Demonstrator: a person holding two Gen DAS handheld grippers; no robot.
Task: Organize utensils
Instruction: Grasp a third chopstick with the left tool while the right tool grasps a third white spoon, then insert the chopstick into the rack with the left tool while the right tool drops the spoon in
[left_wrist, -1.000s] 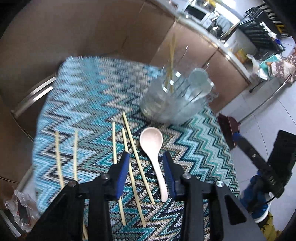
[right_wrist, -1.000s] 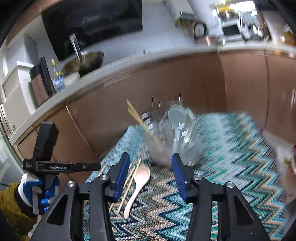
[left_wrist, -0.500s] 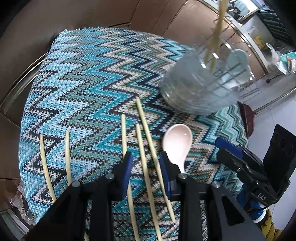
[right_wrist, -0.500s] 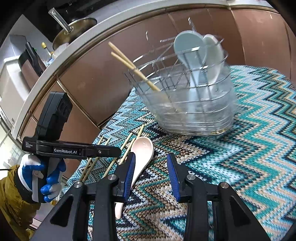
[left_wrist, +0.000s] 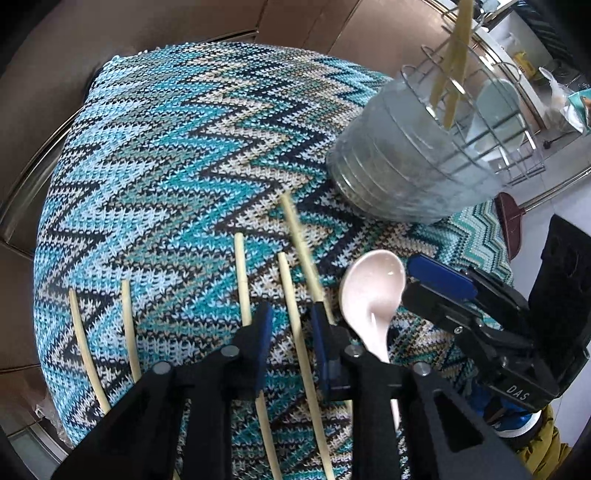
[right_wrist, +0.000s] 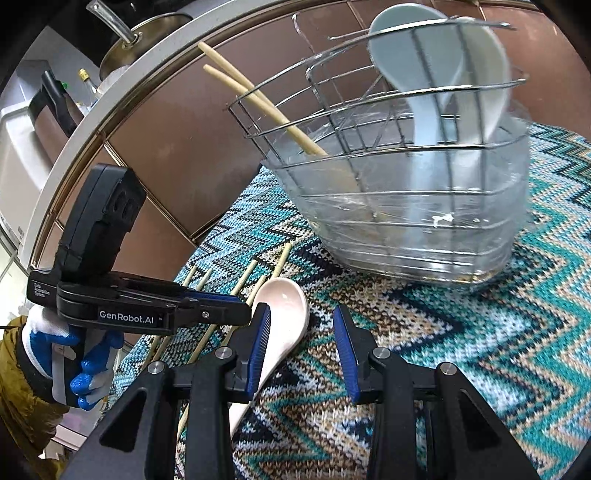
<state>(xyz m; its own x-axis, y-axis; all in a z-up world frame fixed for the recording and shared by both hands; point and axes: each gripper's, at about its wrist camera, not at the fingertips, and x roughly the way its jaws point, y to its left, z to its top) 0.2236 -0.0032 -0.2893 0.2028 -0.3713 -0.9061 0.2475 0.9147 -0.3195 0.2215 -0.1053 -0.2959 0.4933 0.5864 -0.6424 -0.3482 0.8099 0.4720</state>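
Note:
A pale pink spoon (left_wrist: 373, 291) lies on the zigzag cloth (left_wrist: 166, 155), with several wooden chopsticks (left_wrist: 242, 273) side by side to its left. My left gripper (left_wrist: 290, 332) is open low over the cloth, its jaws astride one chopstick (left_wrist: 291, 295). My right gripper (right_wrist: 301, 339) is open just right of the spoon (right_wrist: 284, 314), which lies against its left pad. A wire-and-clear-plastic utensil holder (right_wrist: 402, 206) stands behind, holding two chopsticks (right_wrist: 255, 96) and two pale spoons (right_wrist: 417, 66).
The cloth-covered table (left_wrist: 66, 280) drops off at the left and near edges. Brown cabinet fronts (right_wrist: 207, 155) and a counter with a pan (right_wrist: 144, 33) stand behind the holder. The right gripper (left_wrist: 480, 314) also shows in the left wrist view beside the spoon.
Both grippers have dropped lower and closer to the cloth. The left one has narrowed around a chopstick; the right one has moved in beside the pink spoon.

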